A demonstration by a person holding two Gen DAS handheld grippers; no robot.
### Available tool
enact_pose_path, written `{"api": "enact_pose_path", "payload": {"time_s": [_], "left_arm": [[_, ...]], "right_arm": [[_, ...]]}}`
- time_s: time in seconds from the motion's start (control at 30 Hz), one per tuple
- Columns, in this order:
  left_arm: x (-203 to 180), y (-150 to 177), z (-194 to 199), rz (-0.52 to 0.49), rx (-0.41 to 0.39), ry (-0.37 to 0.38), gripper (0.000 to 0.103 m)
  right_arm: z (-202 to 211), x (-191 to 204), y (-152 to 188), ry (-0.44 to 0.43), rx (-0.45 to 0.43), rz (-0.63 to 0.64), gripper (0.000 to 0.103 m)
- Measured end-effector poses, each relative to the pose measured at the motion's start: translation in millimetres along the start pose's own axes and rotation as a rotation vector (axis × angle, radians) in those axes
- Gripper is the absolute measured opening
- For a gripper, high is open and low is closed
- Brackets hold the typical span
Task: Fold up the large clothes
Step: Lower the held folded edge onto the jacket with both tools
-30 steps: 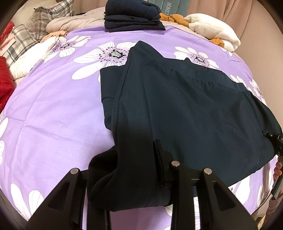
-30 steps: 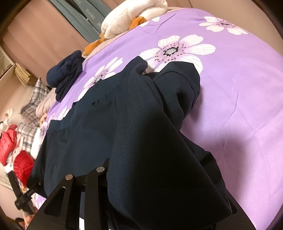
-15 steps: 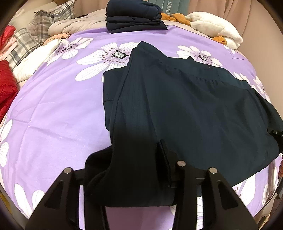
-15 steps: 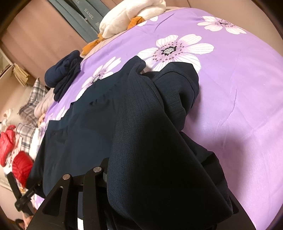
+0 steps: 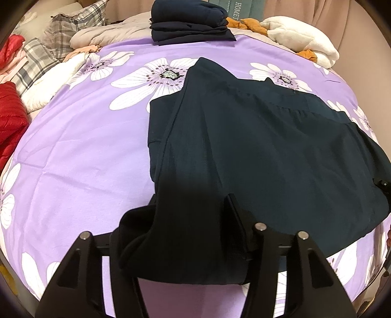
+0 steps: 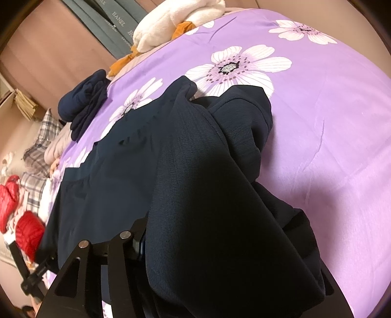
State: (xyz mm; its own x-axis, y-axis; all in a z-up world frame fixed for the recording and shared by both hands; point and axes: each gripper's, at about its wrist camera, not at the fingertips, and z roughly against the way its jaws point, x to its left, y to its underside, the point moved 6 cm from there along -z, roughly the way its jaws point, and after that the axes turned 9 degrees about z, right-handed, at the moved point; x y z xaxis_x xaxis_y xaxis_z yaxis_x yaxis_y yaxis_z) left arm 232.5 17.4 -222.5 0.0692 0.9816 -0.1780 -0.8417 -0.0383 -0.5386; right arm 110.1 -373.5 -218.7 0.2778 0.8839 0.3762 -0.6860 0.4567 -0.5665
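Two hand-held grippers opening at once over the near hem of the dark navy garment [image 5: 256,151]. Left hand-held gripper [image 5: 180,249] about half-wide, jaws parting, cloth draped slack between them and no longer pinched. Right hand-held gripper [image 6: 220,256] likewise opening; one finger [image 6: 122,247] bare, the other buried under the fold, so contact there impossible to tell. Garment spread on the purple flowered bed [image 5: 80,146], one side already folded inward, near edge bunched. Likely meaning: this fold laid down and let go, next fold across still to come. Compared with a second ago, jaws clearly wider, hem sagging lower, hands otherwise unmoved. Folded navy stack [image 5: 190,22] at the far edge untouched.
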Motion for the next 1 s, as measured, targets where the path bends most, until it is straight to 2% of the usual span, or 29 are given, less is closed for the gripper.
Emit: {"api": "enact_pose_path", "payload": {"time_s": [0.2,0.53,0.63,1.0], "left_arm": [[3.6,0.6,0.4,0.012,0.0,-0.012,0.062],[7.4,1.9,1.8,0.015,-0.002,-0.02,0.067],[10.2,1.8,2.5,0.012,-0.009,-0.041,0.074],[16.5,2.1,5.3,0.009,-0.02,-0.064,0.075]], "right_arm": [[-0.3,-0.7,0.4,0.006,0.002,-0.004,0.059],[1.0,-4.4,0.0,0.011,0.004,-0.012,0.062],[2.4,-8.2,-0.1,0.015,0.003,-0.023,0.064],[6.3,-12.2,0.1,0.023,-0.005,-0.036,0.065]]}}
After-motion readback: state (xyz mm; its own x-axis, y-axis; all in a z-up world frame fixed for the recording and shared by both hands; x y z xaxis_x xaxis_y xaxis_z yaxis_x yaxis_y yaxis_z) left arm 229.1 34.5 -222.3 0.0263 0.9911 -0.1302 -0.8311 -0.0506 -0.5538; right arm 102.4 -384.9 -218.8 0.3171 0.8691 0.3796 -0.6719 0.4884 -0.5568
